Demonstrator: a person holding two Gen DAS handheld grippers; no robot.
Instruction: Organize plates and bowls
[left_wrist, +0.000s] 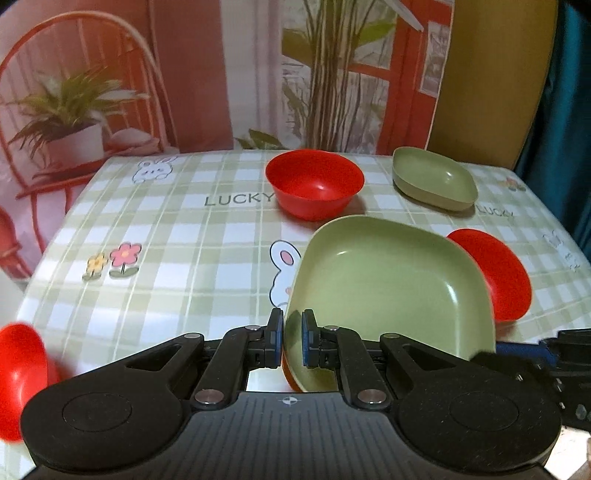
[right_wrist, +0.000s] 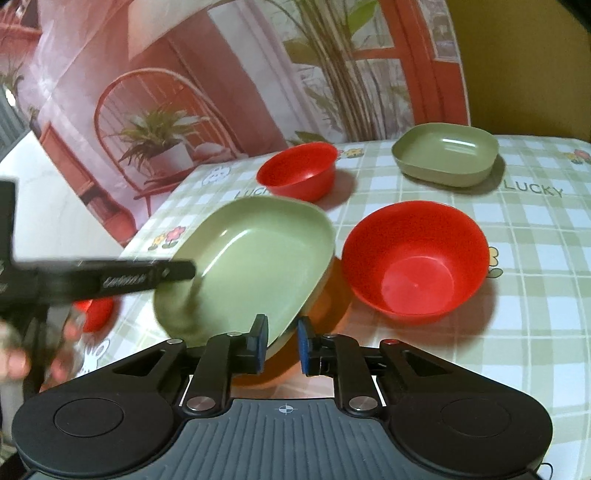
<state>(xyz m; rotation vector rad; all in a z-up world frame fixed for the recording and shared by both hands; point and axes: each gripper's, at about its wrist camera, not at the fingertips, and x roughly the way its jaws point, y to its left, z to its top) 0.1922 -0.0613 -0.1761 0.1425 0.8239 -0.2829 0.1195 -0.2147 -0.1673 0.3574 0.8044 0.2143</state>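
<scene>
The left hand-held gripper (left_wrist: 292, 339) is clamped on the near rim of a green plate (left_wrist: 388, 291), held tilted above the checked surface (left_wrist: 177, 236). The right hand-held gripper (right_wrist: 281, 345) stands partly open, holding nothing, its pads either side of that plate's edge. A red bowl (left_wrist: 314, 188) sits at 12 o'clock, a 2nd green plate (left_wrist: 434, 179) at 1 o'clock, another red bowl (right_wrist: 413, 258) at 2 o'clock.

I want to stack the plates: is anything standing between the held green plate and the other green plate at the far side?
Nothing visible: the held plate is lifted, far plate empty, red bowls beside the path.
</scene>
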